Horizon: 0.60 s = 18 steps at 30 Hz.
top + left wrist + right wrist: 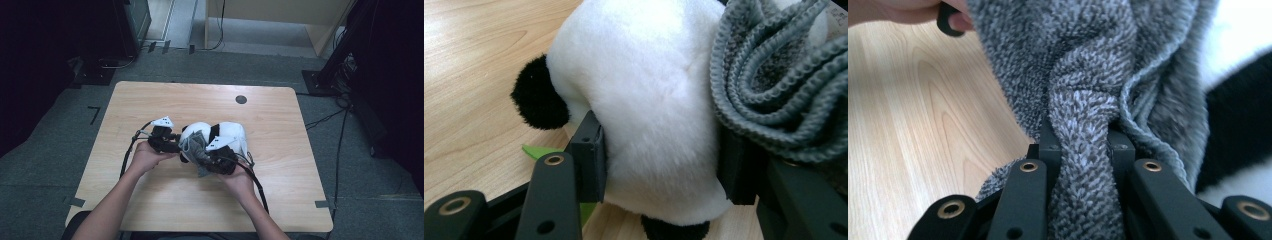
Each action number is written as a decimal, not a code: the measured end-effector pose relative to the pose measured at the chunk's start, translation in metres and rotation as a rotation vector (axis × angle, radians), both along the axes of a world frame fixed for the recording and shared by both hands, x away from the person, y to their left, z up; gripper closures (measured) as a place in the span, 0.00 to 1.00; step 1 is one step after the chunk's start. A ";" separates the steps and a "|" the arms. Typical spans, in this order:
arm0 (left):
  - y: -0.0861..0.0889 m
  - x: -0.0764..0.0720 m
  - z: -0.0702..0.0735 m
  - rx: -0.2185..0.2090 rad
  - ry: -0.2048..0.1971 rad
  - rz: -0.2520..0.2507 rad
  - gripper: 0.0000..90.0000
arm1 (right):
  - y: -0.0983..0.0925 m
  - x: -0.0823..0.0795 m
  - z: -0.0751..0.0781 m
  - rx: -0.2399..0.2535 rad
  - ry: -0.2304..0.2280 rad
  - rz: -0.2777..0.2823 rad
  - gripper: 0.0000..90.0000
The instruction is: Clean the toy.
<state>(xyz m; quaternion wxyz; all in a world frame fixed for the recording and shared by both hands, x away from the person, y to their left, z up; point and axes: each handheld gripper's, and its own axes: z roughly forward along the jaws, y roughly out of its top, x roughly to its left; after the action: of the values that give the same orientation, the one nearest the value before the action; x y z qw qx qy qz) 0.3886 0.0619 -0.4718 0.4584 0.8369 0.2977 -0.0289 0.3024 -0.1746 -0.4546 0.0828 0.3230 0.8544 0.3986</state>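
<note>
From my seat, the left tongs (172, 141) sit left of centre on the counter (150, 100), their jaws pressed into the white body of the panda plush (649, 100) from both sides. The plush lies mid-counter, a green scrap (536, 151) under it by the black ear. The grey towel (1088, 90) drapes against its right side. The right tongs (210, 155) are clamped tight on a bunched fold of that towel.
</note>
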 end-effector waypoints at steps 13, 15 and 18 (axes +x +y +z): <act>0.005 -0.002 -0.003 0.011 -0.012 -0.001 0.55 | -0.032 -0.011 -0.002 -0.120 0.054 -0.032 0.85; 0.006 -0.003 -0.003 0.017 -0.019 -0.002 0.56 | -0.040 -0.013 0.001 -0.122 0.058 -0.047 0.85; 0.007 -0.002 -0.004 0.011 -0.014 0.002 0.57 | -0.053 -0.014 0.005 -0.121 0.057 -0.076 0.85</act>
<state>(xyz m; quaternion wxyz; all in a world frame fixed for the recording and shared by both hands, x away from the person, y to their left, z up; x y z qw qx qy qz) 0.3863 0.0689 -0.4754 0.4556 0.8395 0.2953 -0.0212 0.2879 -0.2275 -0.4501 0.0929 0.3610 0.8659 0.3335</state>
